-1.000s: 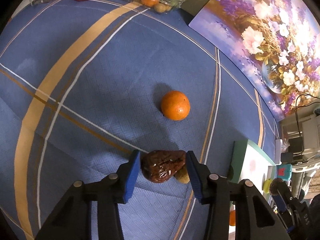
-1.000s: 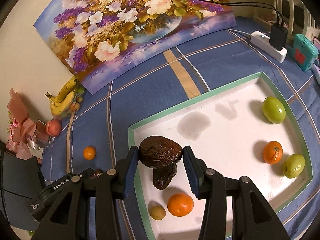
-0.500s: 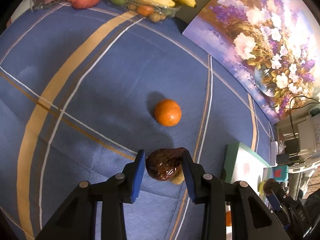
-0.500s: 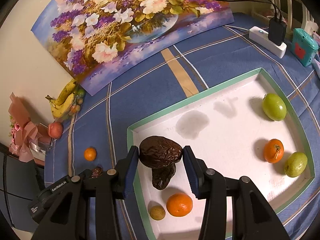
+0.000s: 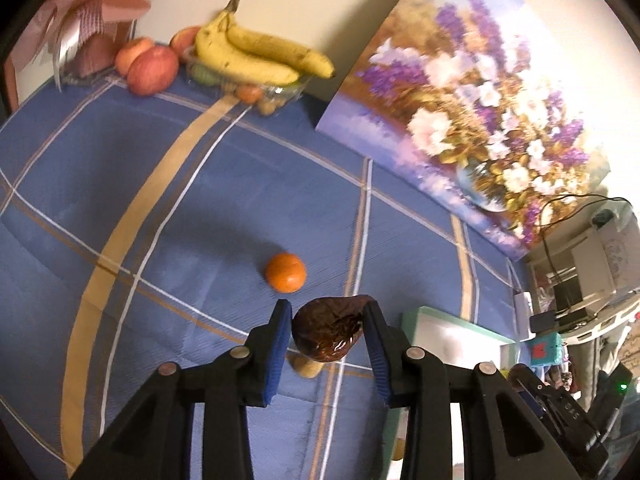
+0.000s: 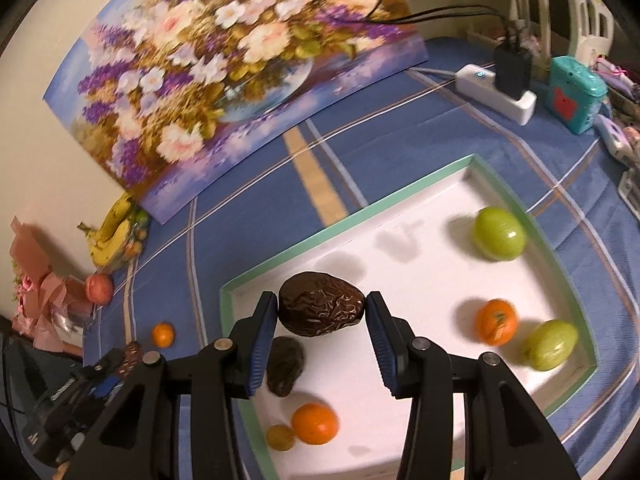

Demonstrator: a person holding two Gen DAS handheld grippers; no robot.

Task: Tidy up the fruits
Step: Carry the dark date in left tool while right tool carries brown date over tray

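Above the blue checked bench (image 5: 168, 168), my left gripper (image 5: 326, 334) has just closed its jaws onto a wrinkled dark date (image 5: 329, 330), lifted clear of the small orange (image 5: 285, 272). My right gripper (image 6: 322, 316) pinches another date (image 6: 320, 308) over the white tray (image 6: 424, 280). Both look light, soft and sticky, so I judge a gentle grip across the middle best.
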